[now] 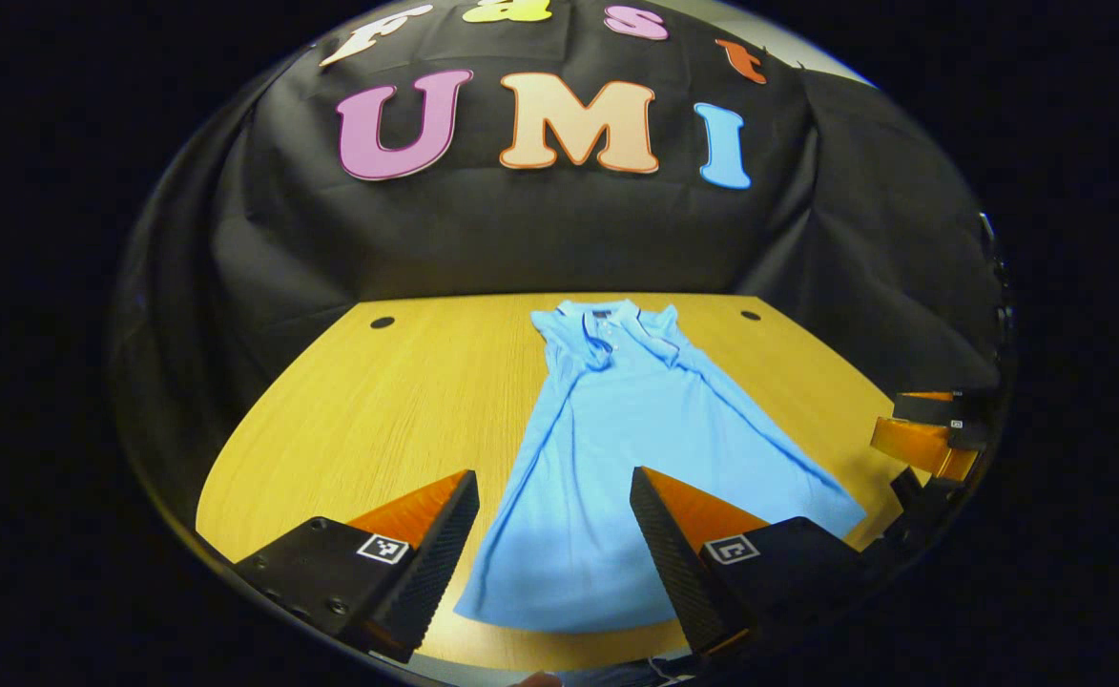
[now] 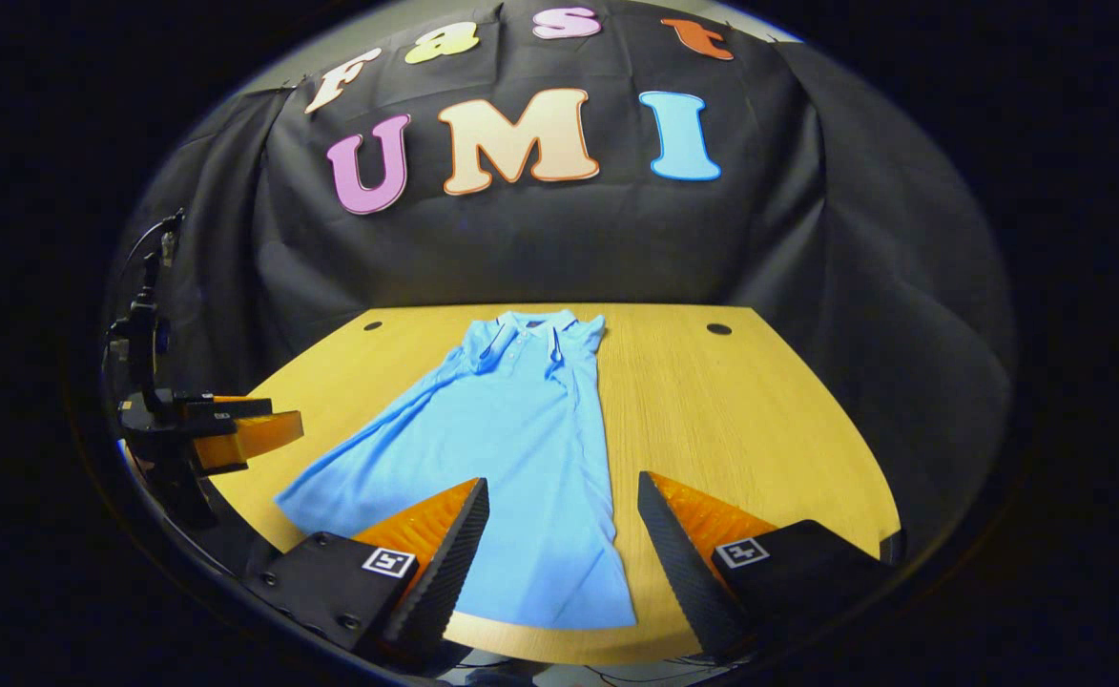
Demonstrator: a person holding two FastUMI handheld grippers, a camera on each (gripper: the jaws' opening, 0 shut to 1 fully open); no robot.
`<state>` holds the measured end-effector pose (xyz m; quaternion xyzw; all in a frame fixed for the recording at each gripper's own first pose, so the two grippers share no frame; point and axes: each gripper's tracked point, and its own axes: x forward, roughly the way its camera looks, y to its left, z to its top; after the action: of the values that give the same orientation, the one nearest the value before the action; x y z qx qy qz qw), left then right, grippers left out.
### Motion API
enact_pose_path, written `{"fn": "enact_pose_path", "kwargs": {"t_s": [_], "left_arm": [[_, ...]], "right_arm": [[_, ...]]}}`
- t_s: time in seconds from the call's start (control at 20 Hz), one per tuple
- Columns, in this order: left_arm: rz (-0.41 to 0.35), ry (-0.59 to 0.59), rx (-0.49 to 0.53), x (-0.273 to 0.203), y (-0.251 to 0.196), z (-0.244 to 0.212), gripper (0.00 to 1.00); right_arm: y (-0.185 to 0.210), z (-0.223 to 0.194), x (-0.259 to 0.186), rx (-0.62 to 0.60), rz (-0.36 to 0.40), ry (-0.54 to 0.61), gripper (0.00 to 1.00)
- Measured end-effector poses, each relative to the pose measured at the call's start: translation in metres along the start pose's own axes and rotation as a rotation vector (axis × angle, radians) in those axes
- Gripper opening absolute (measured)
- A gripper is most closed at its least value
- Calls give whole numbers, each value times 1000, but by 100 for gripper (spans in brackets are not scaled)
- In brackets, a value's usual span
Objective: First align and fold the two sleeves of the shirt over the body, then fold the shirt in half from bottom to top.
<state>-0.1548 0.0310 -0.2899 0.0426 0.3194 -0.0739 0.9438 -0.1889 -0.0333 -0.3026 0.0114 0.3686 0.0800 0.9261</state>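
The left gripper hangs over the near hem of the shirt, jaws apart and holding nothing. The right gripper hangs over the same hem, jaws likewise apart and empty. The shirt lies flat on the desk, both sleeves folded in over the body, hem toward the cameras and collar at the far edge. Behind the desk hangs the booth's black cloth.
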Motion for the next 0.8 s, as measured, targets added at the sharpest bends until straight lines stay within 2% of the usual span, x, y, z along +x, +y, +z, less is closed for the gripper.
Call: {"fn": "enact_pose_path", "kwargs": {"t_s": [0.2,0.25,0.35,0.4,0.45,0.5,0.55,0.6,0.7,0.8], "left_arm": [[30,86,4,1,9,-47,97],[38,93,2,1,12,-55,96],[53,117,-2,-3,12,-69,96],[64,130,-2,-2,15,-77,96],[69,144,-3,0,16,-83,96],[77,154,-4,-1,17,-90,96],[82,161,-7,0,18,-95,96],[84,173,-10,0,17,-100,96],[84,198,-2,3,15,-112,96],[89,175,18,4,14,-108,96]], "right_arm": [[-3,-31,-1,-10,-23,56,98],[-4,-38,-1,-20,-30,67,93],[-6,-55,1,-33,-37,99,93],[-7,-61,1,-34,-40,111,98],[-7,-66,2,-33,-44,120,94],[-8,-72,2,-31,-49,130,98],[-9,-75,4,-27,-54,140,94],[-11,-81,5,-24,-59,150,98],[-13,-91,8,-23,-70,170,98],[-16,-98,10,-28,-77,191,98]]}}
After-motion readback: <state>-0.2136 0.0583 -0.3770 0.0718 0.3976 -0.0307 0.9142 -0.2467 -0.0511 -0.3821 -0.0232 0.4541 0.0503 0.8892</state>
